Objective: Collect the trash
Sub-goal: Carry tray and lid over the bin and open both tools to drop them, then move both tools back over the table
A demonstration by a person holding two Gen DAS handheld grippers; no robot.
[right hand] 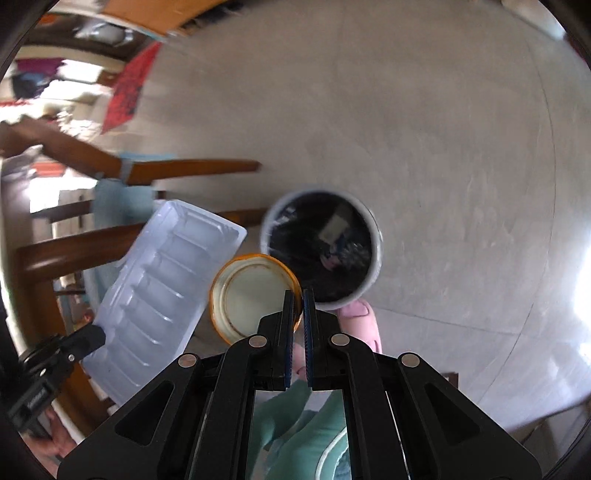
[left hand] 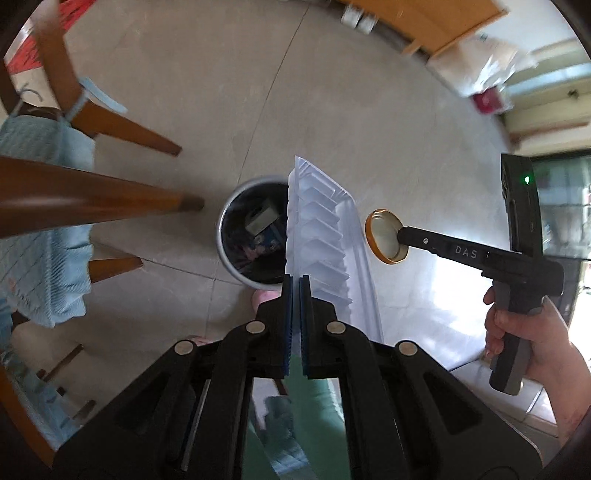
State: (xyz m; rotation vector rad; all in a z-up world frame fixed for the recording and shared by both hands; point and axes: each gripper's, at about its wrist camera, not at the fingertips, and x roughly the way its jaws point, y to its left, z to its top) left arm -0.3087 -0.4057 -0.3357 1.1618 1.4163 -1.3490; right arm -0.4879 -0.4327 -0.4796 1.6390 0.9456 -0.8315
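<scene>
My left gripper (left hand: 296,282) is shut on the edge of a clear ribbed plastic tray (left hand: 325,236) and holds it in the air over the round grey trash bin (left hand: 236,266), which stands on the floor with trash inside. My right gripper (right hand: 298,295) is shut on the rim of an orange jar lid (right hand: 247,291) and holds it beside the bin (right hand: 373,266). The tray (right hand: 166,288) also shows at the left of the right wrist view, with the left gripper (right hand: 94,338) on its lower end. The right gripper (left hand: 400,234) and lid (left hand: 382,240) show in the left wrist view, right of the tray.
Wooden chair legs (left hand: 92,203) with a light blue cushion (left hand: 44,236) stand left of the bin. A wooden cabinet (left hand: 424,18) is at the far side of the tiled floor (left hand: 184,92). My pink slipper (right hand: 364,321) is next to the bin.
</scene>
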